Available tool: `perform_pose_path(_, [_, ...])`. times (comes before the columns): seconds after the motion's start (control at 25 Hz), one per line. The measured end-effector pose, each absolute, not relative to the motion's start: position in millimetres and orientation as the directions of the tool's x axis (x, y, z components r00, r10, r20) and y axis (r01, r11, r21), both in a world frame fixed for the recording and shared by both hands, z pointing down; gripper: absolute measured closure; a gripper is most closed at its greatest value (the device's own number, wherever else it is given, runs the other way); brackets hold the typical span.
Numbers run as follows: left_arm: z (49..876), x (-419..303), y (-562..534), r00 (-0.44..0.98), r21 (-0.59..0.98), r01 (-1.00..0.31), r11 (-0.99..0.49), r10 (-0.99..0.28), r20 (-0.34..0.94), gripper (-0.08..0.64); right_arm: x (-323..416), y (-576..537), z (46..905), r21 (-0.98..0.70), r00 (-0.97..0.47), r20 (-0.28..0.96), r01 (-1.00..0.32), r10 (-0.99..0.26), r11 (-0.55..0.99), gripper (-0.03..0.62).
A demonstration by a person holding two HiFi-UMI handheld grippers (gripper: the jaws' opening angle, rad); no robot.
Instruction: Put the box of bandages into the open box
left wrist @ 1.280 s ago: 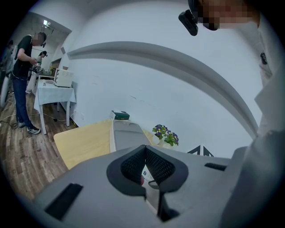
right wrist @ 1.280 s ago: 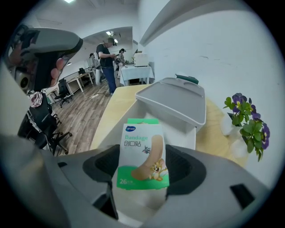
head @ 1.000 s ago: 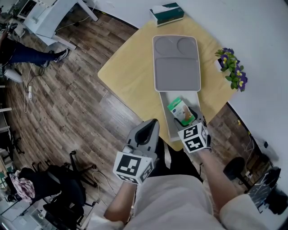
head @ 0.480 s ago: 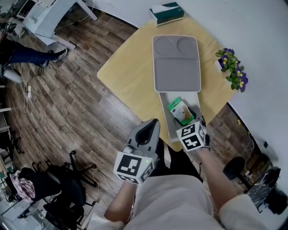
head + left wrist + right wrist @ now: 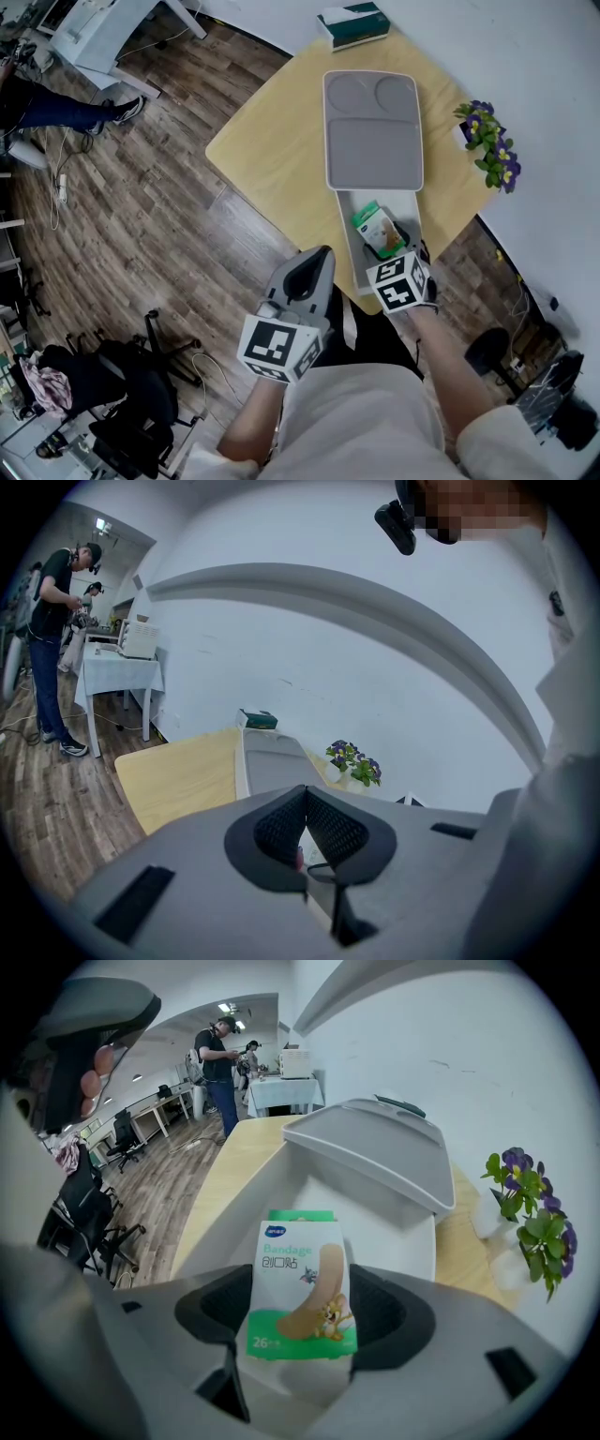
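Right gripper view shows the right gripper (image 5: 300,1321) clamped on the box of bandages (image 5: 298,1293). Its two dark pads press the box's left and right sides at the near, lower end. The green and white box stands up out of the jaws with its printed face toward us. From the head view, the box of bandages (image 5: 378,228) lies within the outline of the open box (image 5: 349,236), just far of the right gripper (image 5: 396,258). We cannot tell whether its far end touches the floor of the open box (image 5: 234,1213).

We see three risks:

- **Grip:** it takes only one end of a light carton, so a quick tilt could let the carton pivot between the pads, and a hard squeeze could dent it.
- **Release:** if we let go while the carton is high or leaning, it may catch on a white wall or come to rest propped on it instead of lying flat.
- **Reach and pressure:** the grey lid (image 5: 372,131) lies at the far end of the open box, so reaching too far would bump it. The open box sits near the table (image 5: 272,150) edge, so pressing down on its near end might tip it.

The left gripper (image 5: 302,281) hangs well to the left, off the table. Its jaws meet at the tips with nothing between them.
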State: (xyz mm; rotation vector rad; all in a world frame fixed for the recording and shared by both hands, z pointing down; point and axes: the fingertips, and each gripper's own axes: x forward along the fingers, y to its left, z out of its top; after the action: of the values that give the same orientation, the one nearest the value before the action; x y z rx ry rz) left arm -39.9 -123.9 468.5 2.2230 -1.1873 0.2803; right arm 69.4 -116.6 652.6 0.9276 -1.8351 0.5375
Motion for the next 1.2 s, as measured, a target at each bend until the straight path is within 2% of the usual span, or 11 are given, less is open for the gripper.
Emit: perform_pose_path(1.2, [464.8,-44.1,-117.8,0.560,0.396,-0.822,-0.409,-0.703,0.438,0.556,72.2,-108.0,662.2,0.048,-0.223,0.911,-0.777,-0.347,0.628,0.256])
